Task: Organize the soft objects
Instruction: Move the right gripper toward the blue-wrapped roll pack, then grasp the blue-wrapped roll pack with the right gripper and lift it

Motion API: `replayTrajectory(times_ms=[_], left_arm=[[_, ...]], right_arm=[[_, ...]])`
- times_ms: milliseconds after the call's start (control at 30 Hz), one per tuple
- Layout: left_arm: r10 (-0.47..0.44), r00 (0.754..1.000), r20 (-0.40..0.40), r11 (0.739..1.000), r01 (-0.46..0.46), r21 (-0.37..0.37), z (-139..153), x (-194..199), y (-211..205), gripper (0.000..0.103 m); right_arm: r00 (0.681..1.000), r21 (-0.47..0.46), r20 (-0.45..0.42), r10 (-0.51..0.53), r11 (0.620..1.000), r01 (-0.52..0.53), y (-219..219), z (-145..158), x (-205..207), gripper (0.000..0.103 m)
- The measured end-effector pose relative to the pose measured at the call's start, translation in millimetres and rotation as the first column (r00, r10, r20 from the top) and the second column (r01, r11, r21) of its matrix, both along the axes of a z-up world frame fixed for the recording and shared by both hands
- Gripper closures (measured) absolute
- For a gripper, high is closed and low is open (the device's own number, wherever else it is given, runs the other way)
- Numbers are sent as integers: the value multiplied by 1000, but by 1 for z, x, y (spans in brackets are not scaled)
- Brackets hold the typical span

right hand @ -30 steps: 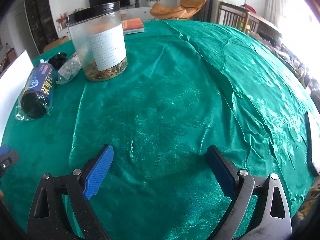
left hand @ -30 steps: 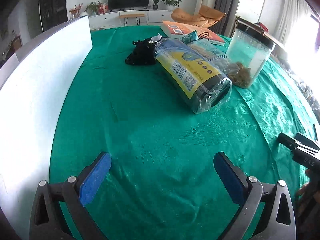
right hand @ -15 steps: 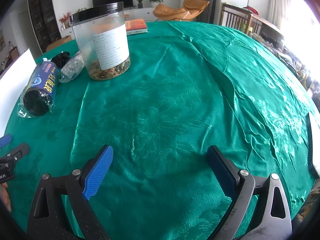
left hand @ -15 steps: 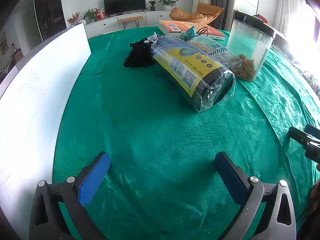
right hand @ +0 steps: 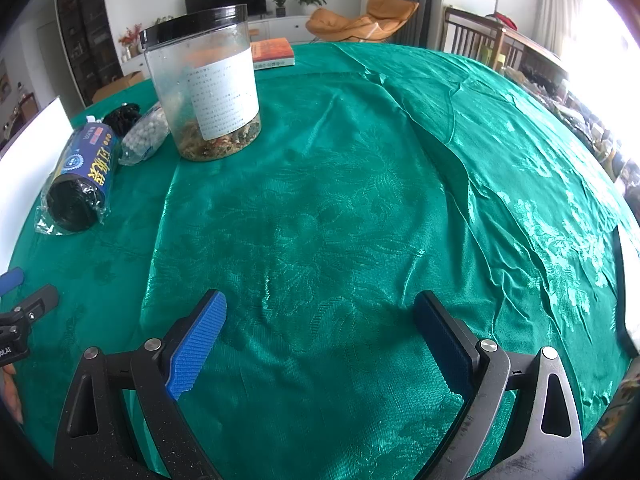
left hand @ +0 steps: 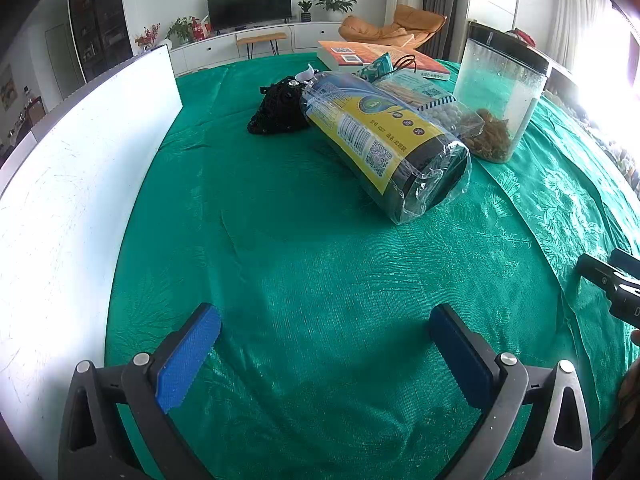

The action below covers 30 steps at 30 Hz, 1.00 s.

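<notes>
A green patterned tablecloth (left hand: 320, 248) covers the table, creased into long folds on its right half. A white board (left hand: 72, 184) stands upright along the left edge. A clear plastic jar (right hand: 204, 80) with a black lid and a white label stands upright, dried bits lying at its bottom. An orange book (right hand: 274, 53) lies flat at the far edge. Beyond the table are a television (left hand: 249, 4), potted plants (left hand: 334, 2) and an orange lounge chair (left hand: 394, 26).

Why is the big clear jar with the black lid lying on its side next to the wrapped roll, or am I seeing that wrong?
Not quite: the clear jar stands upright with its black lid on top, as the right wrist view shows. It is the wrapped roll beside it that lies on its side on the green tablecloth.
</notes>
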<state>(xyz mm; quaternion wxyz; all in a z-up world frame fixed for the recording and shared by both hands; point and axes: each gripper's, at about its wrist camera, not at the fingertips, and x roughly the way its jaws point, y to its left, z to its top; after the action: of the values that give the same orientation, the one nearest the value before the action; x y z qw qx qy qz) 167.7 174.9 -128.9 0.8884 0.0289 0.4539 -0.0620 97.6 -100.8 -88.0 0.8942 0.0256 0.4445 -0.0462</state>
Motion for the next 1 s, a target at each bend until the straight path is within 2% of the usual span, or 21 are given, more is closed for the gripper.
replayTrajectory(times_ms=[233,300,333,400,433,500,600,633,700,733,767,833,1000], left_arm=[[0,1000,0,1000,0,0,0,0,0,0],[0,1000,0,1000,0,0,0,0,0,0],[0,1000,0,1000,0,0,0,0,0,0],[0,1000,0,1000,0,0,0,0,0,0],[0,1000,0,1000,0,0,0,0,0,0],[0,1000,-1,1000,0,0,0,0,1,0],[39,999,2,998,-39,-43,2,-1,2,0],[39,999,3,999,-39,-32,3,-2,-5,0],[35,999,1,999,-35,10,2,-5,-20,0],[36,999,0,999,-36,-2,2,-6,-24,0],[37,999,0,999,-37,-6,2,-7,-28,0],[37,999,0,999,-37,-3,2,-10,-39,0],[37,999,0,999,-37,-3,4,-19,-62,0]], right_arm=[[1000,0,-2,3,1000,-3,0,0,0,7],[999,15,-35,12,1000,-12,2,4,4,7],[999,75,-42,24,997,-21,4,9,5,7],[995,252,27,101,962,-104,16,30,7,7],[987,275,58,150,948,-161,30,43,12,7],[956,243,78,284,924,-295,71,66,32,7],[903,175,19,429,888,-426,131,76,77,10],[898,162,-3,441,886,-434,144,73,92,13],[886,142,-89,456,886,-442,165,58,122,13],[876,138,-128,465,883,-448,172,48,132,14],[869,140,-154,470,881,-452,176,40,138,20],[854,156,-183,487,872,-464,180,29,141,44],[851,149,-167,498,866,-477,150,26,98,46]])
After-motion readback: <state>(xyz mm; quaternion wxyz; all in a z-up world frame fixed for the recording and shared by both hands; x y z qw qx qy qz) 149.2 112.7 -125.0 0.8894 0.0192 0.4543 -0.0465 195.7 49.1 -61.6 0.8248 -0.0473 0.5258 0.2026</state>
